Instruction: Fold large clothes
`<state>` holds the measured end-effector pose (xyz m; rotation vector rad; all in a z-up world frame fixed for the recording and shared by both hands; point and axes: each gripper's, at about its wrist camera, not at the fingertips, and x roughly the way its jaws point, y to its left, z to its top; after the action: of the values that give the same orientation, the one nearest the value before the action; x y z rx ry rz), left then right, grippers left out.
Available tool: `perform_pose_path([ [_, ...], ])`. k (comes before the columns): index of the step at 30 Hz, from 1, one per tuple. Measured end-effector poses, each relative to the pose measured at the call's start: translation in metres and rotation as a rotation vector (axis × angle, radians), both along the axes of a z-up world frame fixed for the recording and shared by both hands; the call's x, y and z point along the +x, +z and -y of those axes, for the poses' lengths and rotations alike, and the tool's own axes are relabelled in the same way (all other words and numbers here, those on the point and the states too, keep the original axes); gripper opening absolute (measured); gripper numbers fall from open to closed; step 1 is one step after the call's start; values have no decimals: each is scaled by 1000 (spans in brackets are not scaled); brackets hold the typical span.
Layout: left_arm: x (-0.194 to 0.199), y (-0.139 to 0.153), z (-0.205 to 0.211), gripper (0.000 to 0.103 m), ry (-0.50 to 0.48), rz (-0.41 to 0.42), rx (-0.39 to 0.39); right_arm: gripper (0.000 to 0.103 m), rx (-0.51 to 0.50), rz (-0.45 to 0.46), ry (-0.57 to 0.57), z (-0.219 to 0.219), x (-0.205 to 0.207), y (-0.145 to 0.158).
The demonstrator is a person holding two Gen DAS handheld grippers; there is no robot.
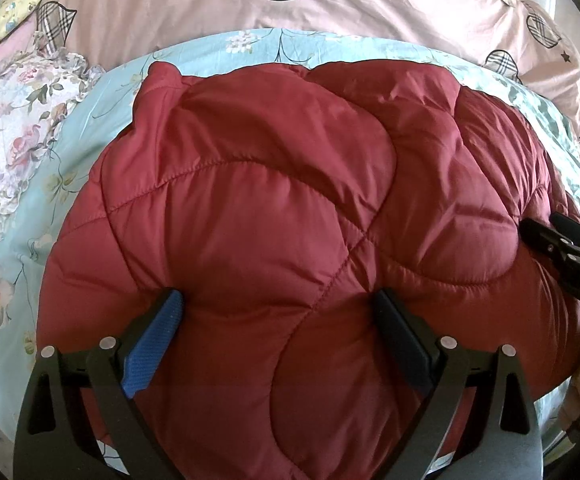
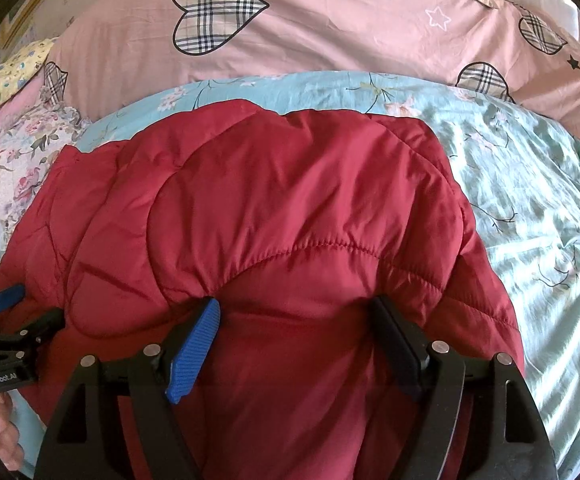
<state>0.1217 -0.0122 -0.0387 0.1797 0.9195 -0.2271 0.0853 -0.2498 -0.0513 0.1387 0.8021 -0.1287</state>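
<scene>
Resting on a red quilted jacket (image 2: 290, 208), the right gripper (image 2: 295, 320) is standing with its jaws wide apart, gripping nothing. The left gripper (image 1: 278, 312) is sitting likewise spread on the jacket, which is lying folded, stretching away from both toward a pink heart-print quilt (image 2: 329, 32).

My left gripper (image 1: 278, 312) points steeply down with its jaws spread wide, one pad blue (image 1: 152, 346), the other dark. My right gripper (image 2: 293, 320) tilts down the same way beside it, jaws wide apart. A bare hand (image 2: 4, 436) grips each handle from behind, fingers curled round it.
</scene>
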Motion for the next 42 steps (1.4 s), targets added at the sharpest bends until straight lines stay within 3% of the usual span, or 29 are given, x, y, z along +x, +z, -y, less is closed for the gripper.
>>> perform_pose_path([
  [8, -1, 7, 0, 97, -9, -12, -9, 78, 8, 2, -4, 0, -6, 4],
  [13, -15, 20, -19, 97, 0, 1, -66, 78, 11, 8, -14, -1, -25, 12],
  [21, -40, 29, -47, 96, 20, 43, -95, 78, 9, 19, -31, -1, -63, 19],
  [26, -45, 22, -55, 96, -2, 19, -111, 80, -35, -1, 5, -17, -87, 12],
  [34, -29, 4, -48, 103, -18, -4, -84, 80, 0, -10, -27, -3, -98, -6],
  [42, -25, -3, -45, 103, -17, -7, -72, 80, -13, 37, -60, -6, -100, 14],
])
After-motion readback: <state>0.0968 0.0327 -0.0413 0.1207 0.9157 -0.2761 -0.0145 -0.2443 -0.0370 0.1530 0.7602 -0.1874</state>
